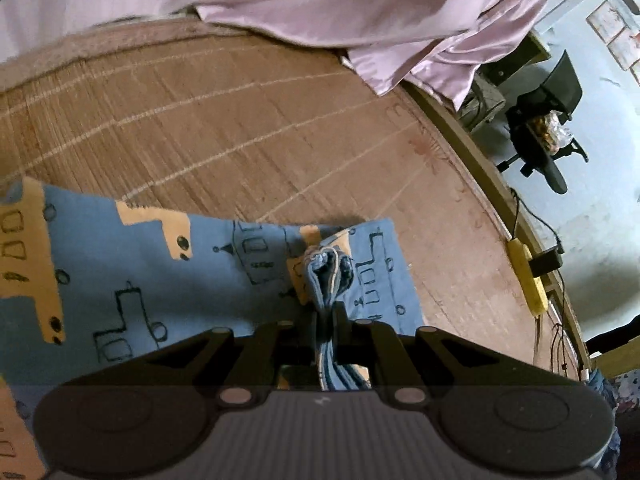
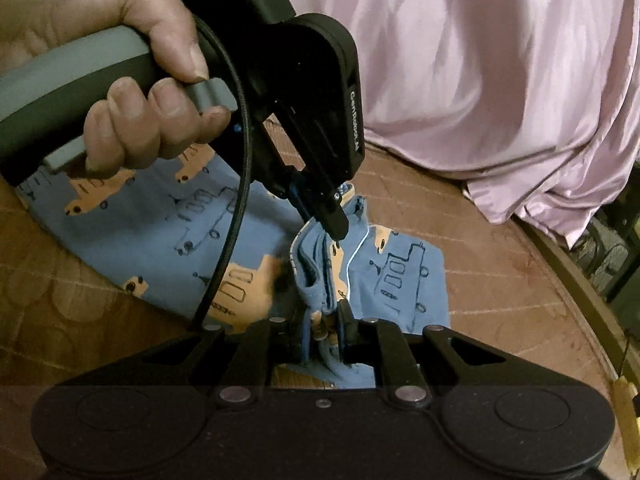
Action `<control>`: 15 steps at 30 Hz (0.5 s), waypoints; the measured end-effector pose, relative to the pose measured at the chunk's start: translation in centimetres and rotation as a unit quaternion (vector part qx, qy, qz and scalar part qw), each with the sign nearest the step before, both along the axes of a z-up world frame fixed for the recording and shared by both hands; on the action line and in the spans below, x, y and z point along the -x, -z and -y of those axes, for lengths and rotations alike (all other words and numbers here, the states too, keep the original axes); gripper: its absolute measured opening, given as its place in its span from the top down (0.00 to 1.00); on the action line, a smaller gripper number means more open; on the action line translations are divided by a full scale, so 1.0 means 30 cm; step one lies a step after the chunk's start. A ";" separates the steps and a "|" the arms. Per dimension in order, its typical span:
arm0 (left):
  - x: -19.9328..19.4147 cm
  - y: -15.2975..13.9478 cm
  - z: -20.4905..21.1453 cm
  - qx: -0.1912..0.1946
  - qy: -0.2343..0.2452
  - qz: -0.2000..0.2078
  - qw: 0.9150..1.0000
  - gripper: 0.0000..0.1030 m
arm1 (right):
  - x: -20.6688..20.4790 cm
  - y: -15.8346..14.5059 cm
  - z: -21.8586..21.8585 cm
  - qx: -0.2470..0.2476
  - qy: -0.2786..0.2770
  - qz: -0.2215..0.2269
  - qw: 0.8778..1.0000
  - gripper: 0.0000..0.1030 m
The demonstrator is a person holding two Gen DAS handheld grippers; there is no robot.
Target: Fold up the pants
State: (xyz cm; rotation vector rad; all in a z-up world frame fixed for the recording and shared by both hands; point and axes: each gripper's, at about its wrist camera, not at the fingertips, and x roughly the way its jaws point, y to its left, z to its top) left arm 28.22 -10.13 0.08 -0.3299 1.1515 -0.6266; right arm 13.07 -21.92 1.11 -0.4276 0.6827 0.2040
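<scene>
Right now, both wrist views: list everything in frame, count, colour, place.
pants: 1, blue with orange vehicle print, lying on the mat, one bunched edge lifted and pinched by both grippers
mat: 1, brown woven with pale lines, under the pants
sheet: 1, shiny lilac, heaped along the far edge of the mat
office chair: 1, black, on the floor beyond the mat edge, something on its seat
yellow block: 1, by the mat's edge, cables next to it
hand: 1, gripping the grey handle of the left gripper
left gripper: 1, black, shut on the pants
right gripper: 1, black, shut on the pants
</scene>
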 end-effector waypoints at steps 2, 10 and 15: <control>0.010 -0.023 -0.026 0.002 0.000 0.004 1.000 0.93 | 0.008 -0.014 -0.017 -0.001 -0.005 0.004 1.000 0.87; 0.038 -0.050 -0.161 0.008 -0.005 0.009 1.000 0.93 | 0.039 -0.061 -0.110 -0.017 -0.030 0.004 0.999 0.87; 0.048 -0.040 -0.263 0.010 -0.017 0.007 1.000 0.93 | 0.041 -0.074 -0.182 -0.030 -0.052 -0.003 0.998 0.87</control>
